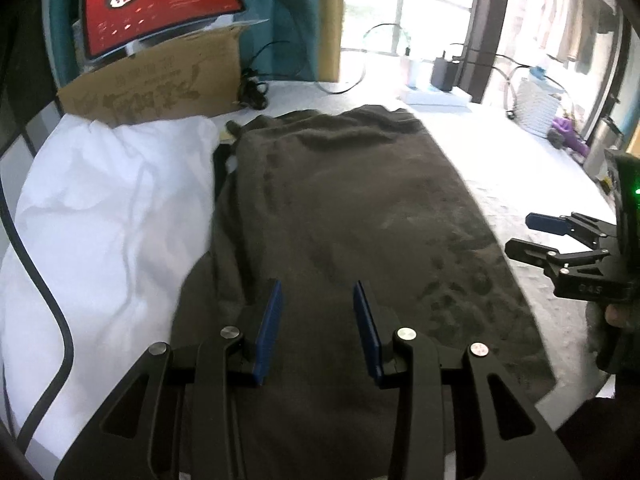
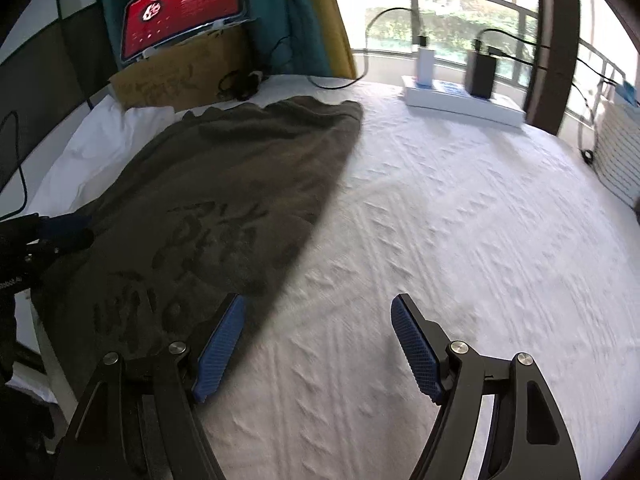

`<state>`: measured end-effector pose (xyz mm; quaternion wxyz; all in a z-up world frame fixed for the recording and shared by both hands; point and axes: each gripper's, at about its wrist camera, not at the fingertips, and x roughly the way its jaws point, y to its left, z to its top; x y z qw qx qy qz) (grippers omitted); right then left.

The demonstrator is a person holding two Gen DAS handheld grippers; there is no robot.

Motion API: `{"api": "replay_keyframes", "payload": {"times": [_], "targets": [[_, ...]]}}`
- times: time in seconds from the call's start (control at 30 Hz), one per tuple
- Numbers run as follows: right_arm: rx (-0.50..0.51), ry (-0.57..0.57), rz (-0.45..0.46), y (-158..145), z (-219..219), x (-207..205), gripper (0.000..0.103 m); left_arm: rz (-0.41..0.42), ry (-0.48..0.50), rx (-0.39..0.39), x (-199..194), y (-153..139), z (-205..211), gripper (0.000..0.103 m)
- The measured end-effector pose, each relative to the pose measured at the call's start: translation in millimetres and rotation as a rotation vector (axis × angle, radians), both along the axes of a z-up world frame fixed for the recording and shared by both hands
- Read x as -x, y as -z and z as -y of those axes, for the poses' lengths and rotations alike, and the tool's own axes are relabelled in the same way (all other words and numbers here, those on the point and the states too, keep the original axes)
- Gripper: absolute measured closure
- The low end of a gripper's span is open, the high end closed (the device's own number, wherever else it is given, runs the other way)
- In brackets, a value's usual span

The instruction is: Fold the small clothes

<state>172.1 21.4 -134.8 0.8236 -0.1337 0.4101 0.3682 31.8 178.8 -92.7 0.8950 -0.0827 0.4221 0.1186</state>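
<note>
The dark olive T-shirt (image 1: pixel 360 216) is lying as a long folded strip near the bed's (image 2: pixel 460 220) left edge, awaiting crosswise folds, both left claw (image 1: pixel 318 332) and right claw (image 2: pixel 318 346) hovering open, empty.

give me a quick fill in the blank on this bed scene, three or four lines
The dark printed garment lies spread on a ____ bedsheet.
The red-screened tablet leans on a ____ box.
The right tool hangs over the sheet, with ____ between its pads.
Left of the garment lies a white ____.

Missing words: white; cardboard; nothing; pillow
</note>
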Motion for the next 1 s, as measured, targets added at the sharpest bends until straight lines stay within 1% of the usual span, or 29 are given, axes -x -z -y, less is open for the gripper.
{"api": "replay_keyframes", "payload": {"times": [0.33,0.43,0.53,0.67,0.8,0.93,0.97,1.0], "targets": [[-0.029,0.094,0.022,-8.6,61.9,13.4,0.026,0.002,0.098,-0.024,-5.0,-3.6,48.0,0.066],[-0.039,0.127,0.034,-11.9,81.5,17.2,0.026,0.008,0.14,-0.022,-10.1,-1.7,62.8,0.066],[-0.055,0.162,0.04,-15.2,102.9,19.6,0.026,-0.003,0.153,-0.016,-17.2,3.8,75.8,0.066],[-0.069,0.205,0.048,-18.2,129.2,20.9,0.026,0.024,0.187,0.009,-22.0,3.4,97.4,0.066],[-0.068,0.26,0.039,-19.9,153.1,18.4,0.026,0.061,0.183,-0.042,-29.9,-2.2,117.0,0.066],[-0.078,0.309,0.038,-22.8,174.9,19.0,0.026,0.103,0.198,-0.042,-33.8,-12.7,131.0,0.066],[-0.079,0.318,0.046,-24.7,180.7,19.9,0.026,0.113,0.2,-0.039,-34.0,-16.7,134.1,0.058],[-0.08,0.326,0.052,-26.9,184.6,21.1,0.026,0.122,0.197,-0.035,-34.0,-19.7,136.0,0.043]]}}
